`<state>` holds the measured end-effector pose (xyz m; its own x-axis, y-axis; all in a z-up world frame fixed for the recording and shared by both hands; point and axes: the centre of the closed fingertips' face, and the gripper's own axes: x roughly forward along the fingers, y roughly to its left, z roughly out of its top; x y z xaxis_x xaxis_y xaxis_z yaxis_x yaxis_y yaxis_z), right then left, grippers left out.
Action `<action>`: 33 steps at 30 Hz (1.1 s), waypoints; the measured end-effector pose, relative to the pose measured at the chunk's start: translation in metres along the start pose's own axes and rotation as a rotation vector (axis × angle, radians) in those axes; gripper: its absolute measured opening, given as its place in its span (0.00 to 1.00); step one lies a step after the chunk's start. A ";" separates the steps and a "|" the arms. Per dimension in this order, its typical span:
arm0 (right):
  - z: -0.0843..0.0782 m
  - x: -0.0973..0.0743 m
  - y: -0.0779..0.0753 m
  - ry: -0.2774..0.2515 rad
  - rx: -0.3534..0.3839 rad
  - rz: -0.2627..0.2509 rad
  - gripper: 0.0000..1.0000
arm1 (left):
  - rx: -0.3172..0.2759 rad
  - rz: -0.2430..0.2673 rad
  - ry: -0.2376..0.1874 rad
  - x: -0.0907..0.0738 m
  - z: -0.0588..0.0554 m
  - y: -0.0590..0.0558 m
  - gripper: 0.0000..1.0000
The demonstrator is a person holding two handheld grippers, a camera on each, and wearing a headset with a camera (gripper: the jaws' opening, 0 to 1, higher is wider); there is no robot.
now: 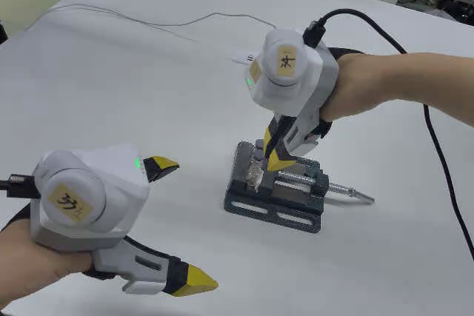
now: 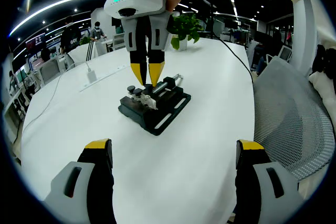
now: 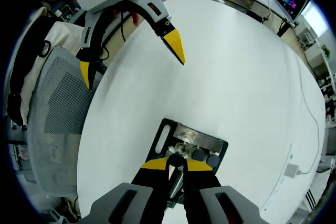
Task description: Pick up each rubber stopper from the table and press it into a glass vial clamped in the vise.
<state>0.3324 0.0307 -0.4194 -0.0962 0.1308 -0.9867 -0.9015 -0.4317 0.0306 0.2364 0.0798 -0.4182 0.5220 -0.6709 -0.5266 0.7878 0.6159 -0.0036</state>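
Rubber stopper (image 3: pixel 176 159), pinched in the nearly closed fingers of the right gripper (image 3: pixel 177 165) over a glass vial (image 1: pixel 256 176) in the vise (image 1: pixel 285 209), is best kept upright and pressed straight down, the left gripper (image 1: pixel 181 220) being held wide open and empty.

We see a broad white bench (image 1: pixel 111 123). A dark vise (image 1: pixel 275 209) sits flat on it, its screw handle (image 1: pixel 352 194) pointing to the right in the head view. Beyond the vise lies a small white adapter (image 1: pixel 243 57), with a thin white cable (image 1: pixel 148 14) curving away across the surface. A black cable (image 1: pixel 444 175) trails over the bench's right side.
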 end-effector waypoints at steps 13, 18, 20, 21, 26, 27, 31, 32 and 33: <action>0.005 0.004 0.000 0.017 -0.006 0.015 0.05 | -0.023 0.010 0.008 -0.004 -0.008 0.002 0.97; 0.005 0.006 0.001 0.023 -0.003 0.022 0.05 | -0.028 0.013 0.008 -0.004 -0.009 0.003 0.96; 0.005 0.008 0.001 0.030 -0.015 0.020 0.05 | -0.029 0.012 0.009 -0.004 -0.010 0.003 0.96; 0.005 0.008 -0.001 0.030 -0.012 0.021 0.05 | -0.031 0.012 0.010 -0.004 -0.010 0.003 0.96; 0.005 0.010 -0.002 0.043 -0.001 0.027 0.05 | -0.035 0.011 0.013 -0.003 -0.011 0.003 0.96; 0.005 0.010 -0.002 0.047 0.003 0.028 0.05 | -0.035 0.012 0.012 -0.003 -0.011 0.003 0.96; 0.006 0.011 -0.003 0.063 0.022 0.034 0.05 | -0.039 0.009 0.014 -0.001 -0.013 0.003 0.96; 0.006 0.011 -0.003 0.066 0.030 0.037 0.04 | -0.041 0.007 0.015 -0.001 -0.013 0.002 0.96; 0.006 0.011 -0.003 0.070 0.035 0.038 0.04 | -0.041 0.007 0.013 -0.001 -0.013 0.002 0.96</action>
<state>0.3316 0.0383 -0.4291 -0.1018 0.0517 -0.9935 -0.9121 -0.4034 0.0725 0.2336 0.0868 -0.4286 0.5228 -0.6613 -0.5380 0.7703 0.6368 -0.0342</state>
